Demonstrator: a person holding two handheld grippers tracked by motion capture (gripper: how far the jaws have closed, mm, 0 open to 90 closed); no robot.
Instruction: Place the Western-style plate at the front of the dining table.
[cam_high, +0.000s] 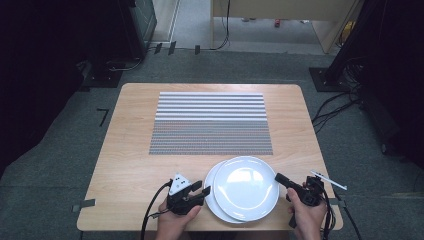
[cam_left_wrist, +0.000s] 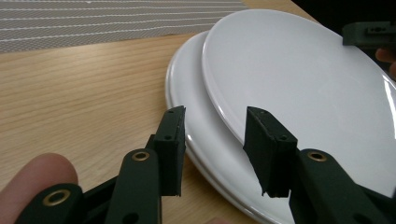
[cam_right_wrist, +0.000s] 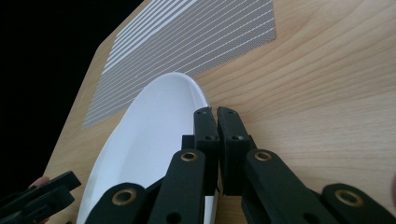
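Note:
Two white plates lie stacked and offset at the table's front, the upper plate (cam_high: 246, 187) shifted right over the lower plate (cam_high: 212, 200). My left gripper (cam_high: 205, 191) is at their left edge. In the left gripper view it (cam_left_wrist: 215, 140) stands open, with the lower plate's (cam_left_wrist: 187, 79) rim running between the jaws and the upper plate (cam_left_wrist: 303, 79) just beyond; the pads do not touch either one. My right gripper (cam_high: 278, 177) sits at the upper plate's right edge. Seen in the right gripper view, it (cam_right_wrist: 217, 109) is shut, jaws pressed together beside the plate's (cam_right_wrist: 149, 130) rim.
A grey and white striped placemat (cam_high: 211, 122) covers the middle of the wooden table (cam_high: 130, 150), just behind the plates. The table's front edge runs close under both hands. Cables and dark equipment lie on the carpet around the table.

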